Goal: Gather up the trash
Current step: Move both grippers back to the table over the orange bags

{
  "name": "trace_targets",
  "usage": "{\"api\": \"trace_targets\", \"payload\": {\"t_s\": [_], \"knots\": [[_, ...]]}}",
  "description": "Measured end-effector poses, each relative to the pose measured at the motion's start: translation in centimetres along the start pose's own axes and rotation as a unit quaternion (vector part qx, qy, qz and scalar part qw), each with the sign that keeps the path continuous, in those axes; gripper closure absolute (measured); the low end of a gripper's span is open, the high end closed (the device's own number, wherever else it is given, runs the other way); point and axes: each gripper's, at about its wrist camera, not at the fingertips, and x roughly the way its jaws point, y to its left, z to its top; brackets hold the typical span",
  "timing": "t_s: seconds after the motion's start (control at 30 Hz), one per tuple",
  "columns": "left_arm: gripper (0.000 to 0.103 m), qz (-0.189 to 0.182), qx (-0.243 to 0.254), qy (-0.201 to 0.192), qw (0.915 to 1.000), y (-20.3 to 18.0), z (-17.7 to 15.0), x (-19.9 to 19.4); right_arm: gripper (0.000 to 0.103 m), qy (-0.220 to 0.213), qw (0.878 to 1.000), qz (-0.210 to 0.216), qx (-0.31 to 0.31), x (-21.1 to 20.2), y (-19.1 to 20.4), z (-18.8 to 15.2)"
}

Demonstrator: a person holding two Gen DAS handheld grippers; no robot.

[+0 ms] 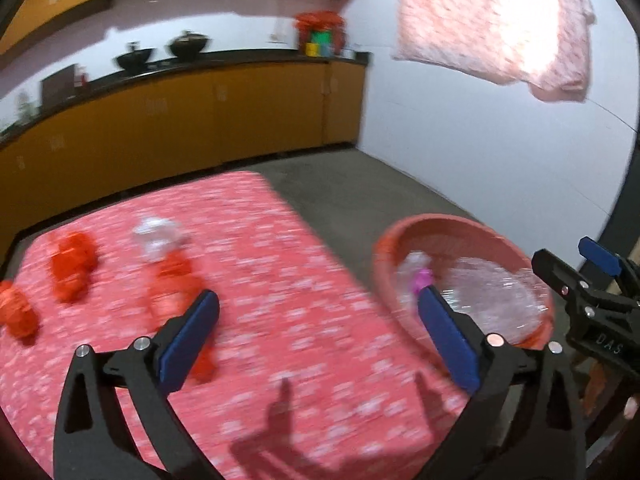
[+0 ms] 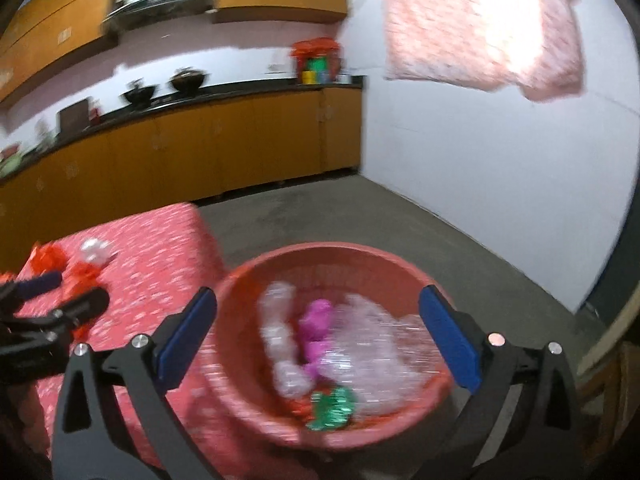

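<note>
A pink basket (image 2: pixel 320 258) sits at the right edge of a table with a red patterned cloth (image 1: pixel 280 300). It holds clear plastic wrap (image 2: pixel 372 344), a purple piece (image 2: pixel 318 320) and a green crumpled wrapper (image 2: pixel 334 402). On the cloth lie red crumpled wrappers (image 1: pixel 74 266) and a clear plastic piece (image 1: pixel 154 236). My left gripper (image 1: pixel 318 334) is open and empty above the cloth. My right gripper (image 2: pixel 318 334) is open and empty over the basket; it also shows in the left wrist view (image 1: pixel 576 264).
Orange cabinets with a dark counter (image 1: pixel 200 64) run along the far wall, with black pots on top. A pink cloth (image 1: pixel 496 20) hangs on the white wall. Grey floor (image 1: pixel 360 200) lies beyond the table.
</note>
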Motion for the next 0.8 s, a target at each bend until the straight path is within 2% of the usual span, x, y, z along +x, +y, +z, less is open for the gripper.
{"api": "trace_targets", "payload": {"t_s": [0.13,0.23,0.33,0.5,0.67,0.8], "knots": [[0.002,0.068,-0.018,-0.008,0.9975,5.4,-1.5,-1.9,0.004,0.016,0.998,0.052,-0.030,0.7,5.7,-0.2],[0.002,0.125,-0.035,-0.008,0.9915,10.3,-2.6,-3.2,0.004,0.031,0.995,0.087,-0.035,1.4,9.9,-0.2],[0.002,0.174,-0.067,-0.003,0.9825,15.3,-3.8,-4.1,0.004,0.045,0.992,0.112,-0.039,2.0,13.6,-0.5],[0.002,0.261,-0.108,0.024,0.9589,22.4,-5.4,-4.2,0.004,0.072,0.987,0.138,-0.043,3.7,19.9,-0.6],[0.002,0.267,-0.153,0.031,0.9509,27.2,-6.2,-4.1,0.004,0.099,0.985,0.138,-0.041,6.3,24.3,-0.8],[0.002,0.268,-0.182,0.024,0.9456,28.8,-5.5,-3.8,0.004,0.116,0.984,0.122,-0.050,8.6,26.5,-1.0]]}}
